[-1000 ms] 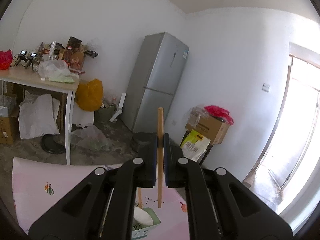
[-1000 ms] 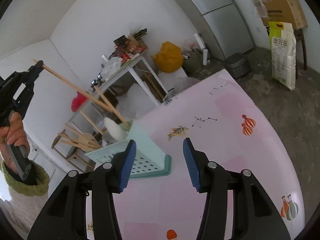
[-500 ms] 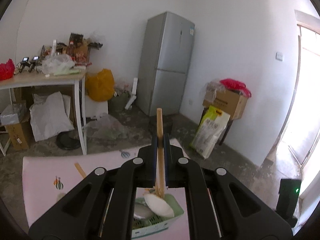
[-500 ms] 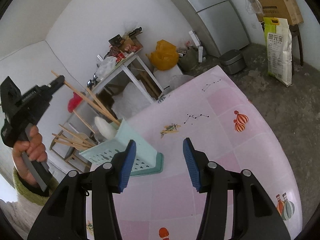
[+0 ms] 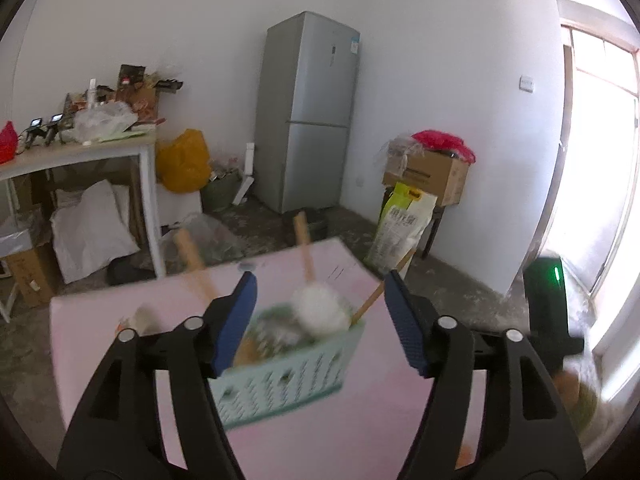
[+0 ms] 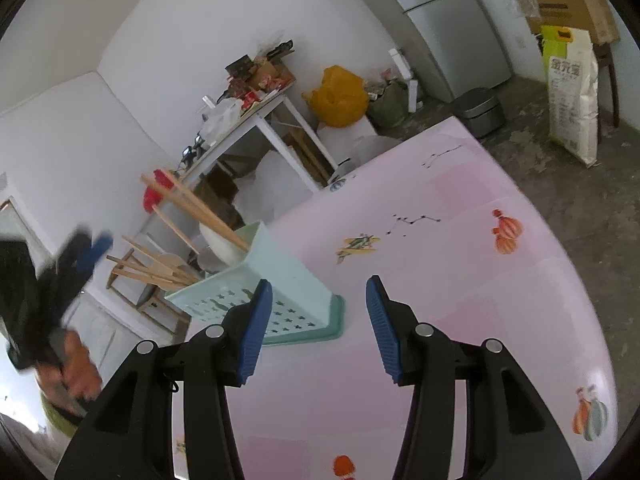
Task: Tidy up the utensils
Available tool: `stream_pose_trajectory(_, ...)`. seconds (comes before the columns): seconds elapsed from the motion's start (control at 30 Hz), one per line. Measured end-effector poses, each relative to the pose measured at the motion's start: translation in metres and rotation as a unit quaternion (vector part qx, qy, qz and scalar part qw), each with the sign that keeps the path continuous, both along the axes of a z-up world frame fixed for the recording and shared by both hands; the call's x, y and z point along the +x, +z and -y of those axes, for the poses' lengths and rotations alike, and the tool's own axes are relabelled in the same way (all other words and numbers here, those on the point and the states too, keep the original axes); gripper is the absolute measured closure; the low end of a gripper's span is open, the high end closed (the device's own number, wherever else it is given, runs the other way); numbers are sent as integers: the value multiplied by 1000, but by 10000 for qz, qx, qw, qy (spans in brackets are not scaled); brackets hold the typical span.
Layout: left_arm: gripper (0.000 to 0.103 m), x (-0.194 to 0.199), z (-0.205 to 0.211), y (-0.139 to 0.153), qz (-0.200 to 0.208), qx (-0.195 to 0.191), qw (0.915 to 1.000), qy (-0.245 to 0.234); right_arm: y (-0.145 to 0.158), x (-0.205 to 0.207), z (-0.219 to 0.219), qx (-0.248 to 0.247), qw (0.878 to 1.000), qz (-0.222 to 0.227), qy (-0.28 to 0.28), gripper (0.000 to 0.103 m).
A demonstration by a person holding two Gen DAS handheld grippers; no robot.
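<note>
A mint-green utensil basket [image 5: 288,372] stands on the pink table [image 5: 100,328]. It also shows in the right wrist view [image 6: 276,276]. It holds a white spoon [image 5: 318,308], wooden chopsticks [image 6: 196,206] and other wooden utensils [image 6: 160,266] sticking out. My left gripper [image 5: 320,320] is open and empty just above and before the basket; it appears blurred in the right wrist view [image 6: 80,256]. My right gripper [image 6: 318,328] is open and empty over the table [image 6: 460,280], to the right of the basket.
A grey fridge [image 5: 308,112] stands at the back wall. A cluttered white side table [image 5: 80,152], a yellow bag [image 5: 182,164], a cardboard box [image 5: 428,172] and a rice sack [image 5: 404,224] stand around the room. A dark device with a green light [image 5: 550,280] is at right.
My left gripper let go of the chopstick, which now stands in the basket, opened its jaws and dropped lower toward the basket. My right gripper stayed open and hardly moved.
</note>
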State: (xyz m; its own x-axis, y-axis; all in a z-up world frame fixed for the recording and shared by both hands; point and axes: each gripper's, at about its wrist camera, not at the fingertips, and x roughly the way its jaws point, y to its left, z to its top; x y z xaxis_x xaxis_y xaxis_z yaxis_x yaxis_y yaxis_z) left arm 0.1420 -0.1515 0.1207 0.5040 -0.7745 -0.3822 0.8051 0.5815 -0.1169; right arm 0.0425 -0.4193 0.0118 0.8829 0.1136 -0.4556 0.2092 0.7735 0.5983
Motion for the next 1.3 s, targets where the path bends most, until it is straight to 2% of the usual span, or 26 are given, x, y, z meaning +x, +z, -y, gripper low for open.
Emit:
stream_pose_trajectory(0.13, 32, -3, -29, -41, -201, 444, 9987, 162, 1, 17, -6, 125, 9996, 90, 242, 50)
stream_pose_trajectory(0.23, 32, 10, -38, -82, -413, 849, 9943, 490, 0, 31, -10, 253, 9985, 209, 428, 47)
stream_pose_trajectory(0.3, 32, 23, -38, -99, -511, 927, 9925, 613, -3, 41, -11, 363, 9977, 232, 528, 46)
stream_pose_trajectory(0.43, 32, 53, -36, -117, -625, 699, 9928, 750, -11, 64, -11, 599, 9946, 303, 793, 46)
stream_pose_trajectory(0.63, 32, 72, -23, -122, -879, 274, 9949, 409, -20, 94, -14, 814, 9904, 314, 1073, 46)
stream_pose_trajectory(0.83, 30, 72, -24, -123, -1112, 23, 9927, 477, -25, 100, -17, 1119, 9850, 353, 1264, 46)
stream_pose_trajectory(1.0, 30, 67, -32, -120, -1244, -21, 9911, 475, -21, 99, -24, 1120, 9856, 292, 1229, 46)
stream_pose_trajectory(1.3, 30, 51, -58, -111, -1526, -74, 9846, 845, -21, 95, -48, 1299, 9828, 135, 1304, 46)
